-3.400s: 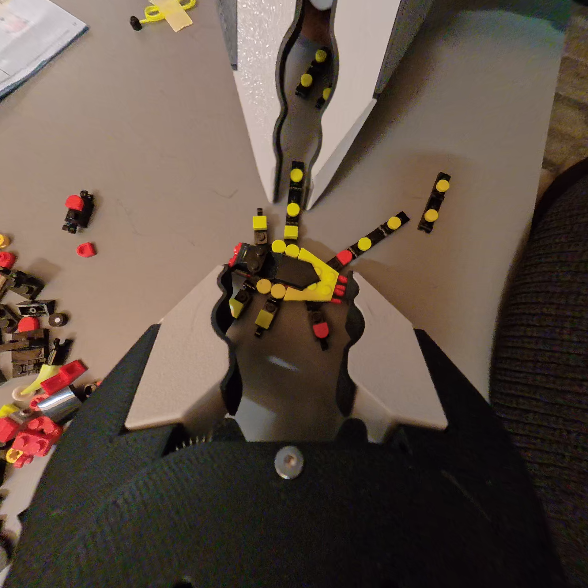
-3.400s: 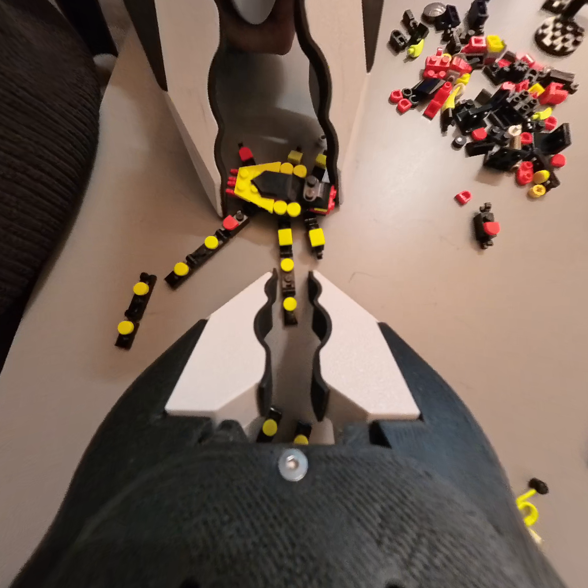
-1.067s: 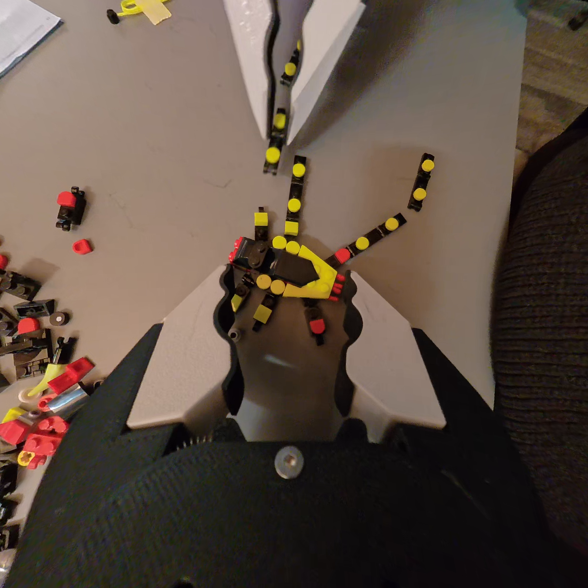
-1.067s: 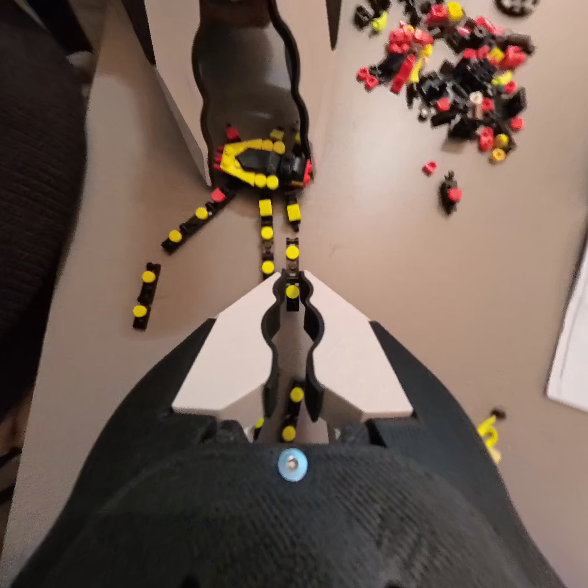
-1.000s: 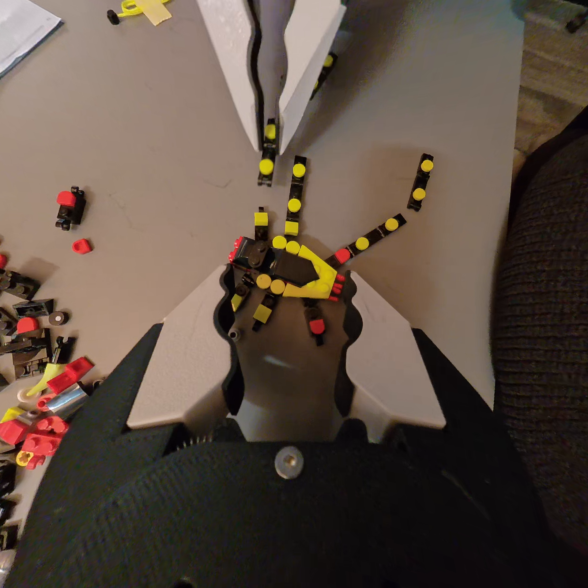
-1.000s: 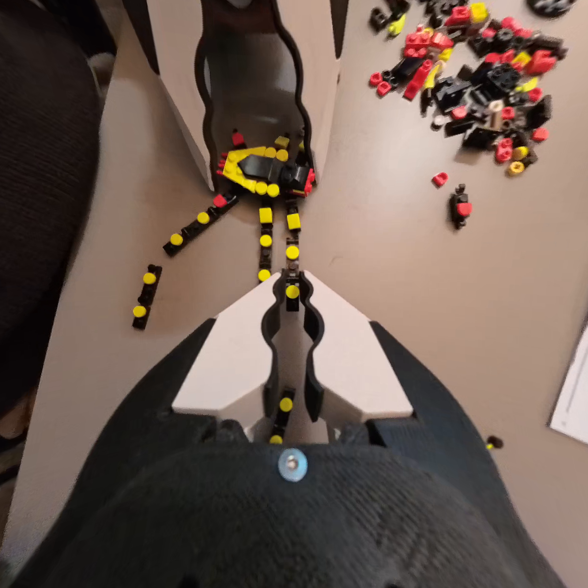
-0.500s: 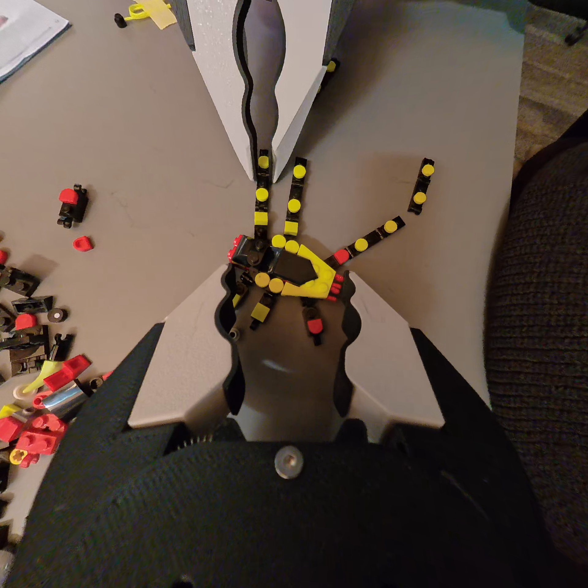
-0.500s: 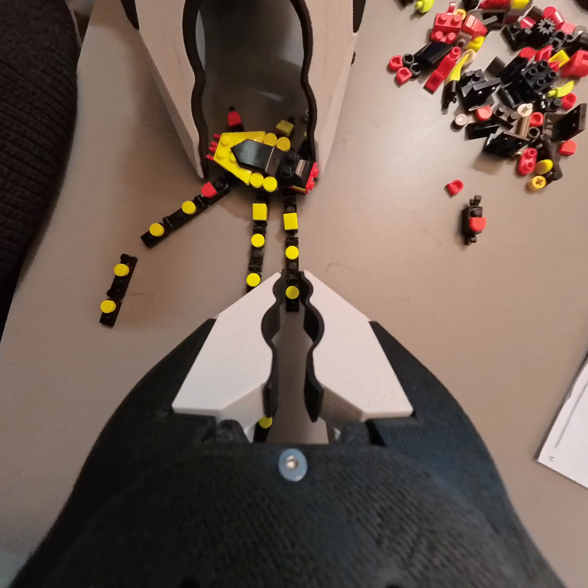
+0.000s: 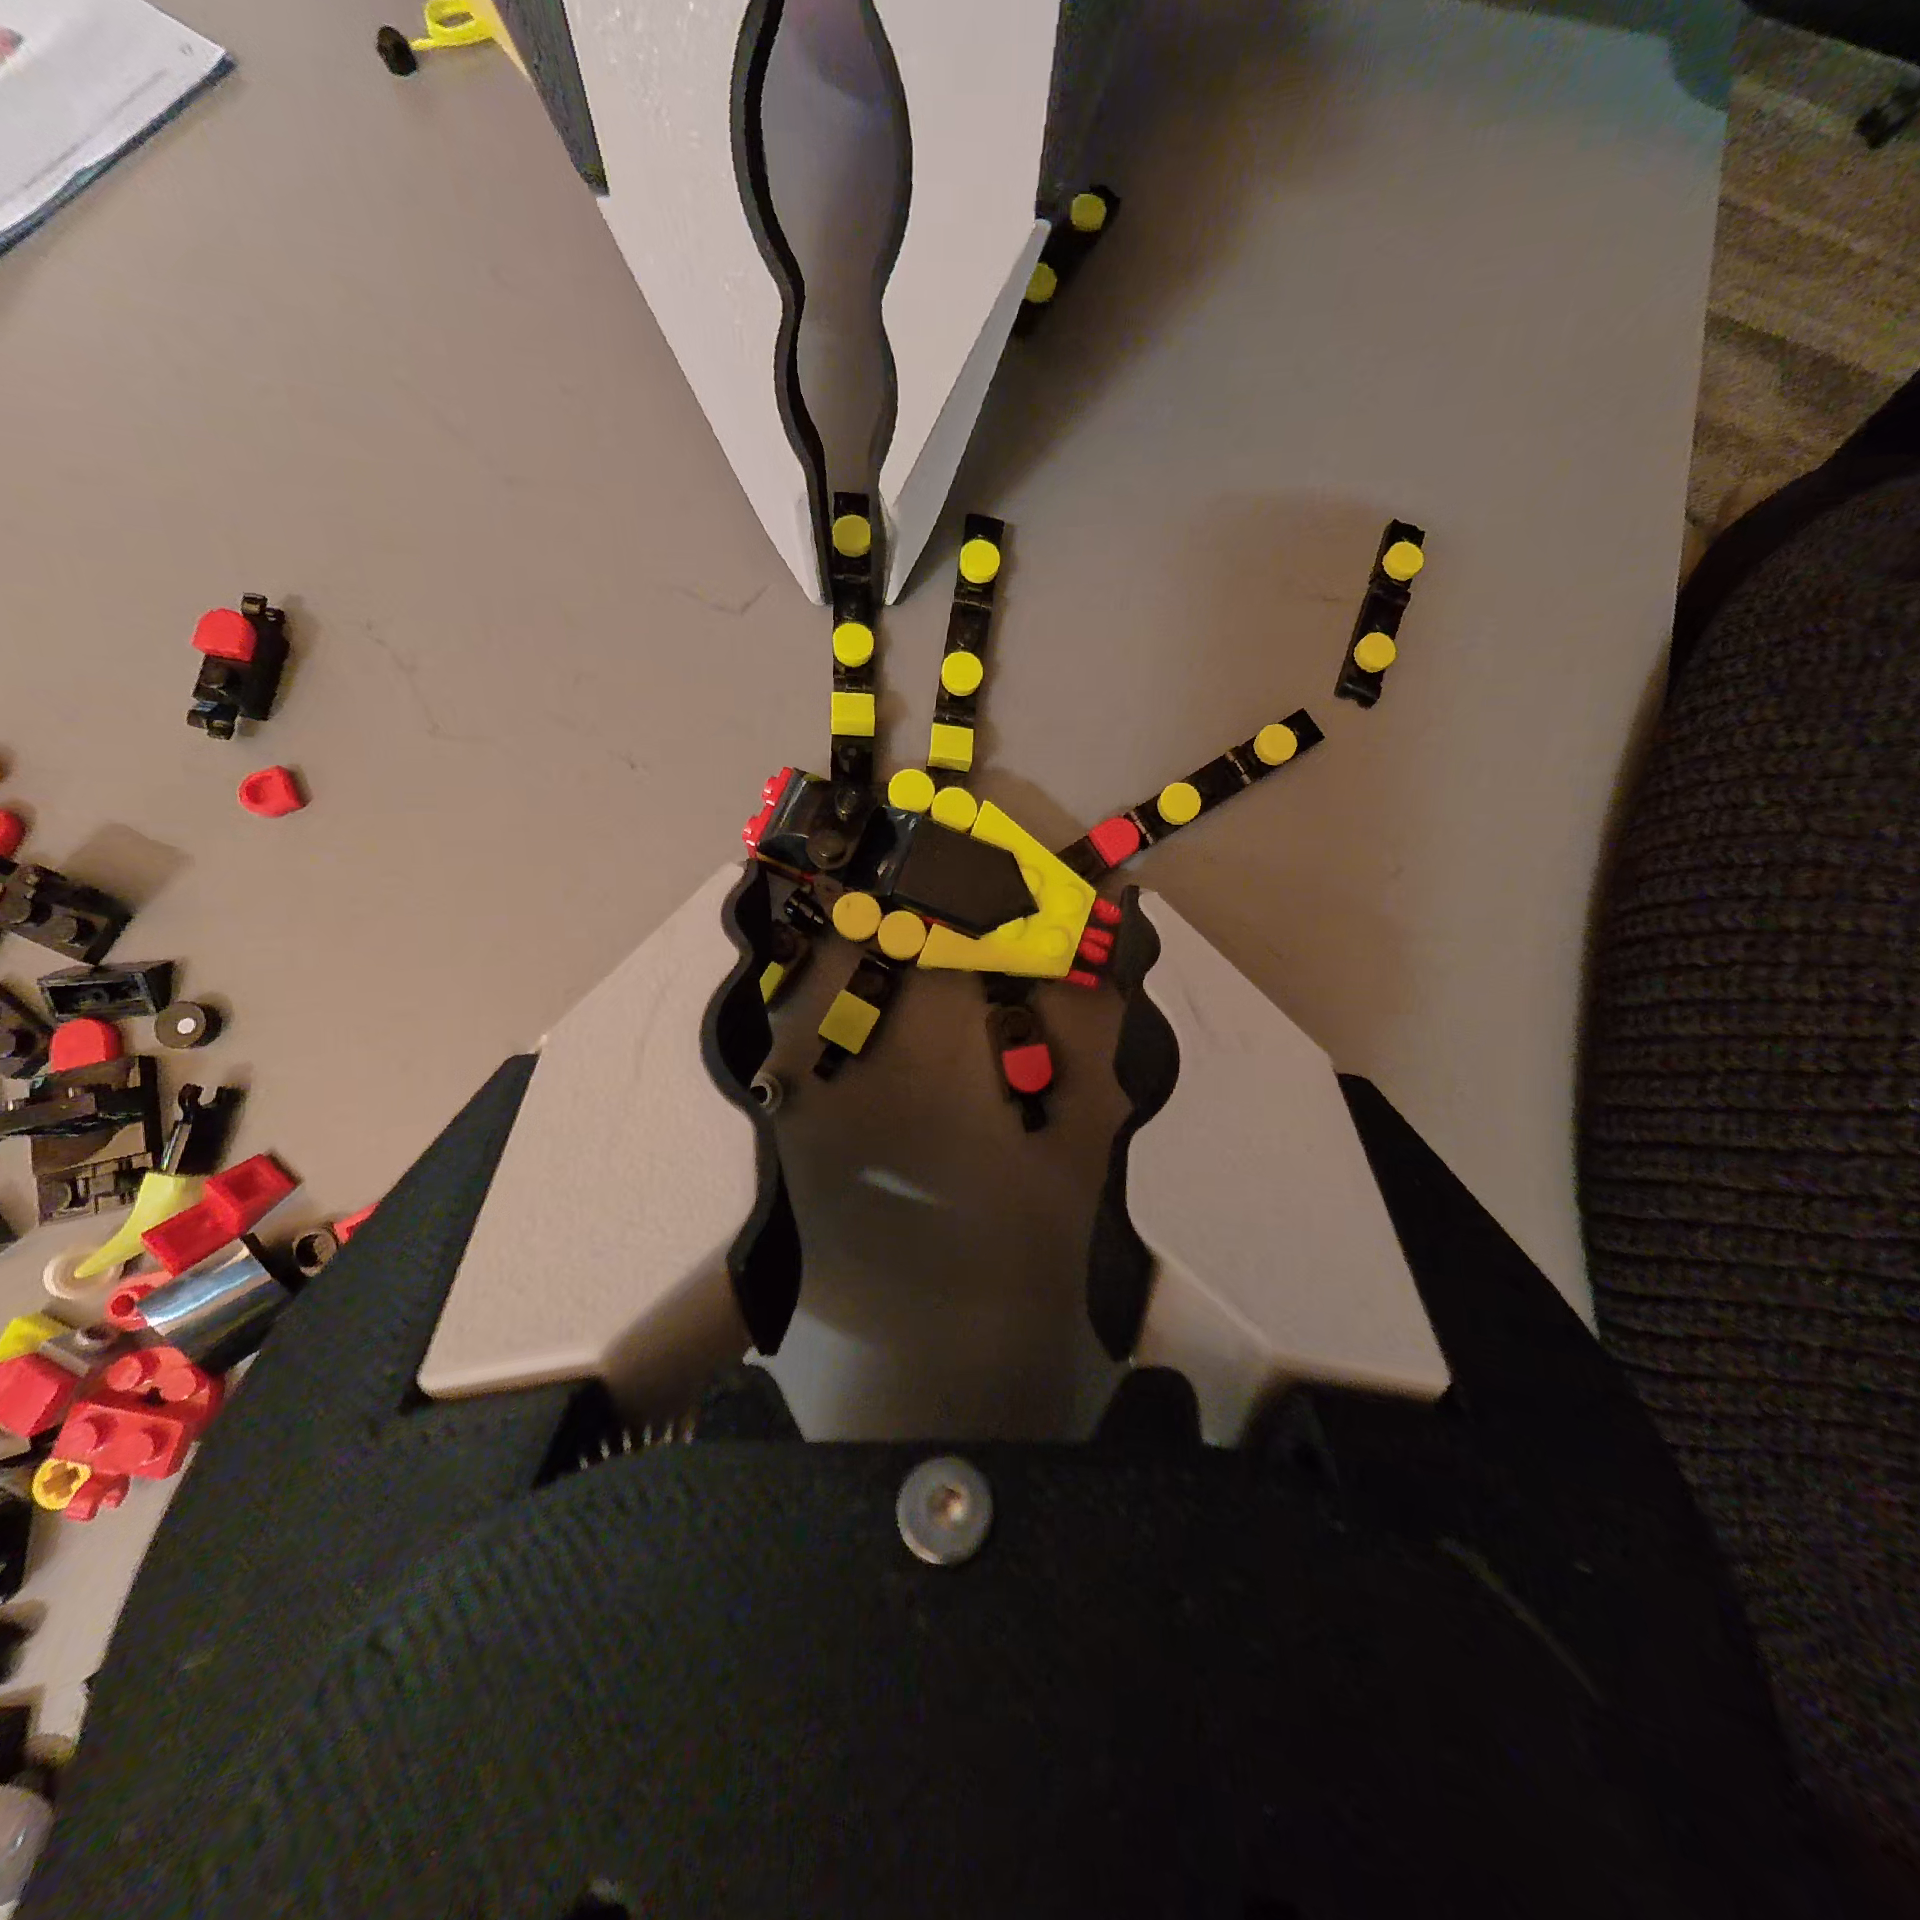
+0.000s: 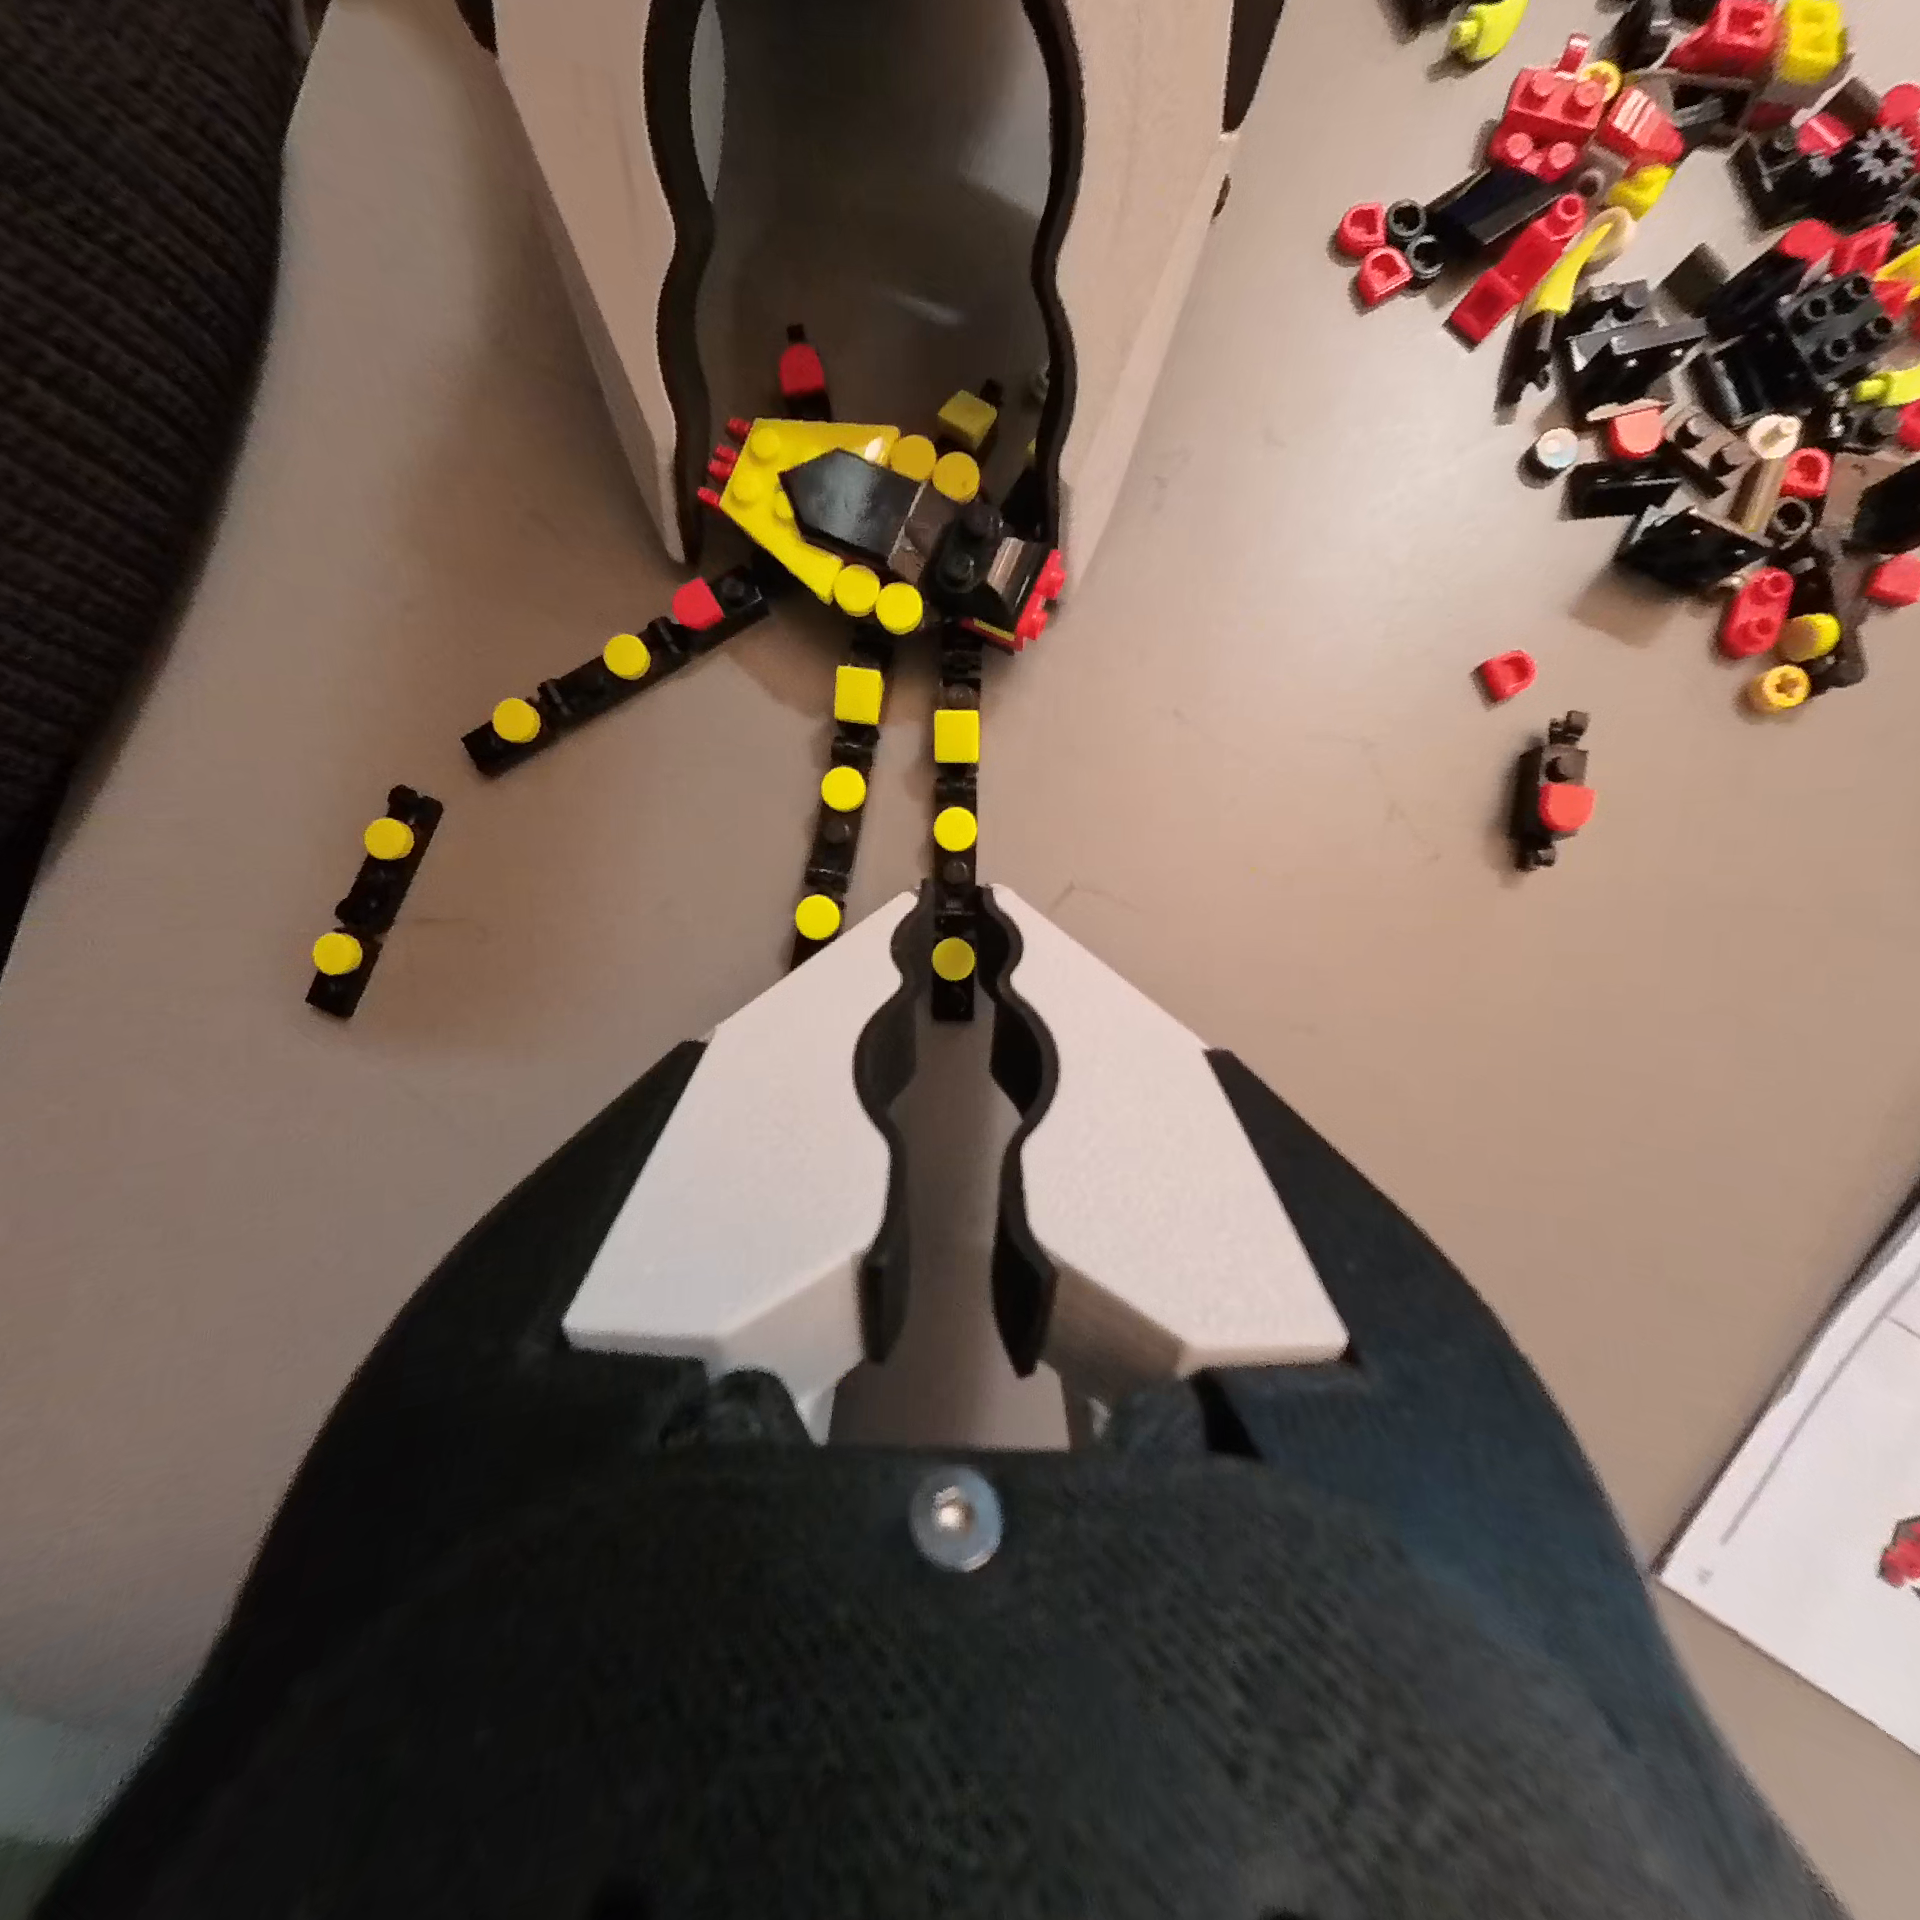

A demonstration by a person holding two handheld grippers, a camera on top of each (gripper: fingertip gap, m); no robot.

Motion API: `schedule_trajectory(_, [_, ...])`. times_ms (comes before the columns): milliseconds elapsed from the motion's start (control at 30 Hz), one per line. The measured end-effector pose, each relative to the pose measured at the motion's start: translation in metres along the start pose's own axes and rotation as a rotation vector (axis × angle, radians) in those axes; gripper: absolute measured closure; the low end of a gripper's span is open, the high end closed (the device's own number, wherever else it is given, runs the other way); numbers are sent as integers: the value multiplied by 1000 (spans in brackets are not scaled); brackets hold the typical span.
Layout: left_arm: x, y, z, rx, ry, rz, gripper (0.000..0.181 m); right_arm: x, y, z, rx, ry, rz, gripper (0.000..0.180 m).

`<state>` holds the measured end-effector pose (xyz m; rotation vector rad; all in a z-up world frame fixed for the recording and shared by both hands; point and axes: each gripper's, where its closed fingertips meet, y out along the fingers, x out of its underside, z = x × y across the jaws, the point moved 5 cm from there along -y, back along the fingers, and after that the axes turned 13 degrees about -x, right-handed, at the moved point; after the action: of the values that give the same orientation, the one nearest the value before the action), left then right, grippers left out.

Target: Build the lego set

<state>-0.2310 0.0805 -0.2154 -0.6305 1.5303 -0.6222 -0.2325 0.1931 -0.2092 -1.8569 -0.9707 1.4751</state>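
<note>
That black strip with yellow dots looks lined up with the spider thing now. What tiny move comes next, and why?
Probably a short push of the leg segment, pinched in the right gripper, toward the spider body. Its end already meets the leg's stub, and the left gripper straddles the body to brace it.

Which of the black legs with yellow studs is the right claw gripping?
The leg by the spider body's red-tipped head end, its outer tip pinched in the right claw; the others lie free.

Dim warm indoor light; soft shadows on table (image 9: 1299,312); wide-angle edge distortion; right view slightly blurred.
</note>
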Motion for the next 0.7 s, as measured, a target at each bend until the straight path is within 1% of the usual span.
schedule_trajectory(200, [0,0,0,4,1,2,116,0,0,1,-12,0,4,174])
schedule_trajectory(300, [0,0,0,3,-2,-2,116,0,0,0,14,6,-3,173])
schedule_trajectory(367, [0,0,1,4,-7,-5,115,0,-4,0,47,7,-1,165])
schedule_trajectory(400, [0,-1,2,10,-9,-7,111,-1,-8,-1,59,16,13,161])
schedule_trajectory(467, [0,-2,2,11,-16,-10,103,-5,-20,-6,77,41,75,158])
schedule_trajectory(533, [0,-4,0,-6,-20,-2,102,-10,-36,-12,133,62,161,164])
schedule_trajectory(633, [-4,-9,-1,-2,-42,27,100,-19,-63,-22,264,124,312,169])
schedule_trajectory(667, [-5,-10,-1,-3,-51,38,100,-21,-71,-25,329,170,367,174])
schedule_trajectory(700, [-6,-11,-2,-3,-62,51,100,-23,-77,-29,377,226,429,173])
